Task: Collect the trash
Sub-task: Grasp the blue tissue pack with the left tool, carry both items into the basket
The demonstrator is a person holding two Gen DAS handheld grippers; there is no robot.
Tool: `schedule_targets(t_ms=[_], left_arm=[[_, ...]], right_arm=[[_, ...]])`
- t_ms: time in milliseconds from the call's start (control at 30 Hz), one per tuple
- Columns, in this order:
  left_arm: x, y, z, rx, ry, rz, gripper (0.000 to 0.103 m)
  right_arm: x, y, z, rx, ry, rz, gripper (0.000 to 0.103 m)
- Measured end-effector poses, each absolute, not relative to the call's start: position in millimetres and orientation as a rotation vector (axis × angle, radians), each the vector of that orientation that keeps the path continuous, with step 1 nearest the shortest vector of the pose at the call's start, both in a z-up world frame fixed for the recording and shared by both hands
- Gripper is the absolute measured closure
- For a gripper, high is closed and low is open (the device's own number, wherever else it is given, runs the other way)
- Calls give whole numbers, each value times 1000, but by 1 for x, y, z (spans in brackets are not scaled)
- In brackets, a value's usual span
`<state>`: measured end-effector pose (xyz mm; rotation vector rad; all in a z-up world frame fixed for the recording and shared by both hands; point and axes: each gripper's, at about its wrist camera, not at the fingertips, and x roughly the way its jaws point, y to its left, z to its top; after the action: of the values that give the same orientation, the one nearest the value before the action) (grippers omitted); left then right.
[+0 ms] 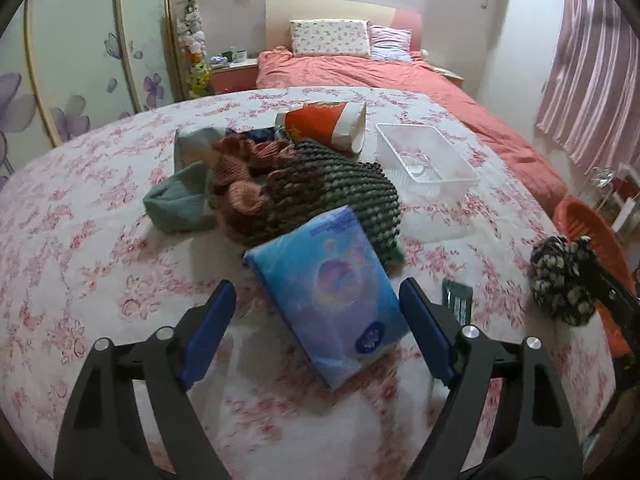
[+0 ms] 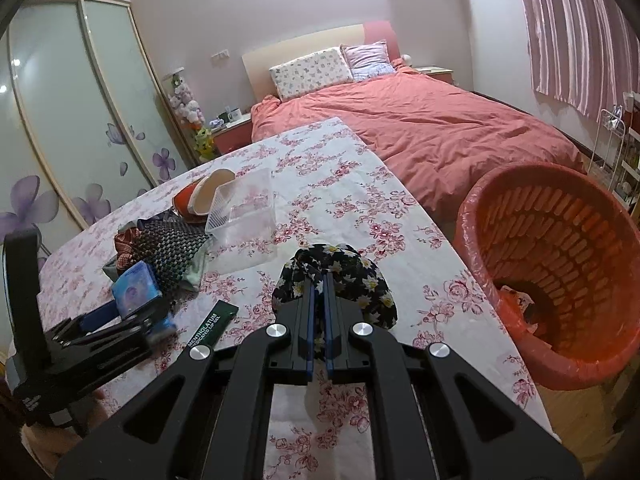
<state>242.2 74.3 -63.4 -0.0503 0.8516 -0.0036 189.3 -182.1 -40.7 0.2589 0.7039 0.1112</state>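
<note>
My left gripper (image 1: pixel 316 304) is open, its blue fingers either side of a blue tissue pack (image 1: pixel 326 292) lying on the floral table (image 1: pixel 80 240); the pack also shows in the right wrist view (image 2: pixel 134 289). My right gripper (image 2: pixel 319 280) is shut on a black floral cloth (image 2: pixel 356 276), held above the table near its right edge; the cloth shows in the left wrist view (image 1: pixel 562 280). An orange lined trash basket (image 2: pixel 560 256) stands on the floor to the right, with some trash inside.
A pile of knitted cloths (image 1: pixel 288 184), a tipped red paper cup (image 1: pixel 328 124), a clear plastic tray (image 1: pixel 428 160) and a green lip-gel box (image 2: pixel 214 322) lie on the table. A pink bed (image 2: pixel 420 120) stands behind.
</note>
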Motion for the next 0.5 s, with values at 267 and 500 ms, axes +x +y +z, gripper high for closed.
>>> schedule_targets(t_ms=[267, 500], left_arm=[[248, 77, -69, -93, 874, 14, 23], [242, 77, -67, -94, 854, -20, 50]], right_arm=[[188, -178, -43, 251, 708, 114, 99], [183, -185, -36, 260, 686, 109, 99]])
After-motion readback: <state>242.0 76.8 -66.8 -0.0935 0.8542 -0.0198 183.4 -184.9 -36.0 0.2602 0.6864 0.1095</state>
